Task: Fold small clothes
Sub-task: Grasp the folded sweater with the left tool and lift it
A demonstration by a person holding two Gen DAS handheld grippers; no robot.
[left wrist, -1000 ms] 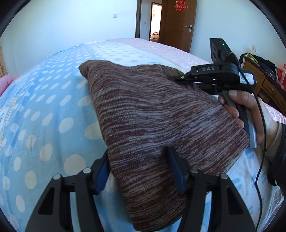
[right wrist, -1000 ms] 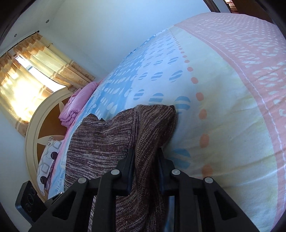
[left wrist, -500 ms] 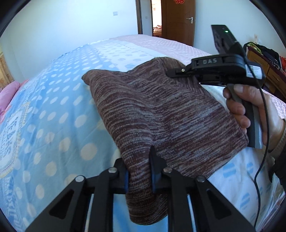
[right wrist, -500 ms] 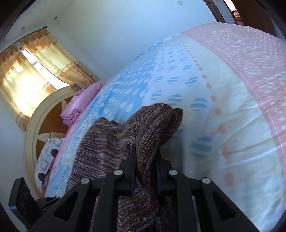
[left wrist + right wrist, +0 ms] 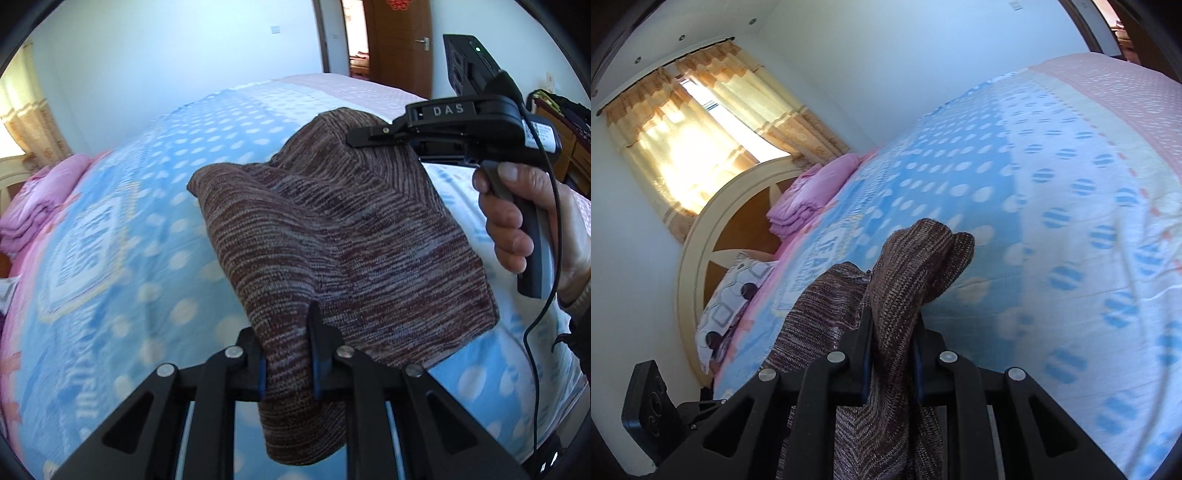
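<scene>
Both tools pinch the brown knit garment [image 5: 332, 236], raised over the bed [image 5: 122, 258]. The left tool [image 5: 286, 350] clamps one bunched edge; the right tool [image 5: 892, 354] clamps another edge, likely a corner, though folds hide it. Held at two spots, the cloth hangs between them, probably so that half can be carried over for a fold.

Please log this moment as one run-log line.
left gripper: shut on knit garment | right gripper: shut on garment | garment lifted over bed

left claw [image 5: 286, 354] clamped, right claw [image 5: 891, 354] clamped (hand-held)
</scene>
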